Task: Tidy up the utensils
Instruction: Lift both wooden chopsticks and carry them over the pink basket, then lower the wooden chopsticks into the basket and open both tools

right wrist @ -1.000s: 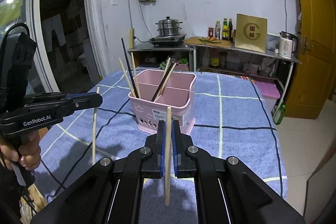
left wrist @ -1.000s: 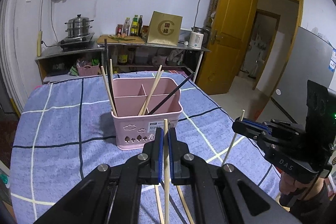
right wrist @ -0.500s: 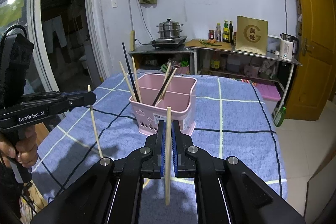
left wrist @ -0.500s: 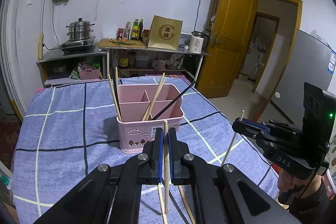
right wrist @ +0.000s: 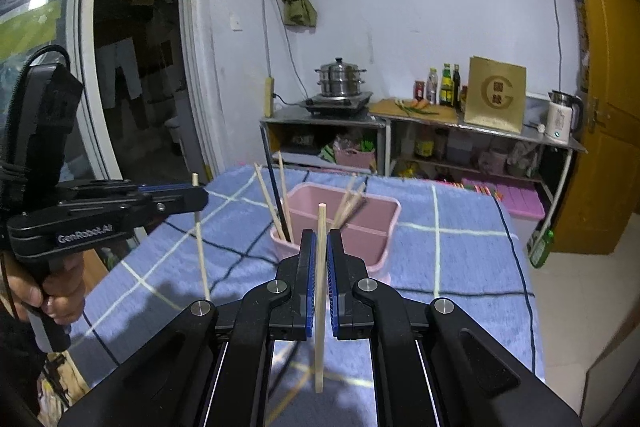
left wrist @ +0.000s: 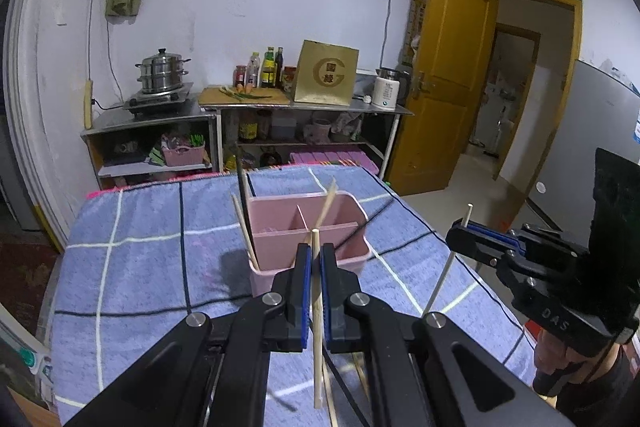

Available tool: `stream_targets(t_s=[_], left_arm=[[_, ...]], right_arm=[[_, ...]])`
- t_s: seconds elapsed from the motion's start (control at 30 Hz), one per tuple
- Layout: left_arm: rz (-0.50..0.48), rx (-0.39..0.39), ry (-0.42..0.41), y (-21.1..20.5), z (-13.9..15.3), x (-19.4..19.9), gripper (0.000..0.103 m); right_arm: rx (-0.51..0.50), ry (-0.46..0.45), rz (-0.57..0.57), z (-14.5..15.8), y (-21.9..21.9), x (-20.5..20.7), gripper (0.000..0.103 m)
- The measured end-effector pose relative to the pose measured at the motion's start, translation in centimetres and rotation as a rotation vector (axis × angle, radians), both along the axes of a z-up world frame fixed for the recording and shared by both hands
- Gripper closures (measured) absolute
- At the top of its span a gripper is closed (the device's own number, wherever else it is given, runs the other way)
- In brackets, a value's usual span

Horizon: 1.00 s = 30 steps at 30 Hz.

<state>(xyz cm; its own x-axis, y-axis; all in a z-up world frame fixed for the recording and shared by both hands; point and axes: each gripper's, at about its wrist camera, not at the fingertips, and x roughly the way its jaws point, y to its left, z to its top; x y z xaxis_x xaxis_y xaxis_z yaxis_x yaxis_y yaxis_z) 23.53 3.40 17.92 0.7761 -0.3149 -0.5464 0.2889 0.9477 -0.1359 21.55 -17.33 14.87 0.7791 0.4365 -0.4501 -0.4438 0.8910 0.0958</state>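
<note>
Both my grippers are pinching a stick. Left gripper (left wrist: 315,267) holds one wooden chopstick (left wrist: 317,327) upright, and right gripper (right wrist: 319,259) holds another chopstick (right wrist: 320,287). Just past them stands the pink holder (left wrist: 308,231), with more chopsticks inside.

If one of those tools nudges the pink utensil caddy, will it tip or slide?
The pink caddy looks like thin, light plastic, so it would probably slide on the blue checked cloth rather than resist. It is wide and low, so tipping seems unlikely, though the chopsticks leaning in it may shift or rattle.
</note>
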Motion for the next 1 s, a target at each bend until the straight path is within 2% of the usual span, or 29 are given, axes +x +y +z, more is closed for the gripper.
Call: stream_targets(t_s=[0.2,0.57,0.8,1.0], left_arm=[[0.037,-0.010,-0.032,0.7,2.3,2.5,0.099],[0.046,-0.012,-0.093,0.8,5.6,7.1,0.099],[0.050,-0.019,-0.126,0.9,6.0,9.8,0.099],[0.052,-0.026,-0.139,0.9,4.6,11.4,0.099]], right_arm=[[0.049,-0.037,0.012,1.8,1.0,1.7,0.098],[0.087,-0.077,0.005,3.8,2.7,6.2,0.098],[0.126,-0.101,-0.010,3.9,3.1,8.4,0.098],[0.131,-0.116,-0.029,2.9,3.7,9.7,0.098]])
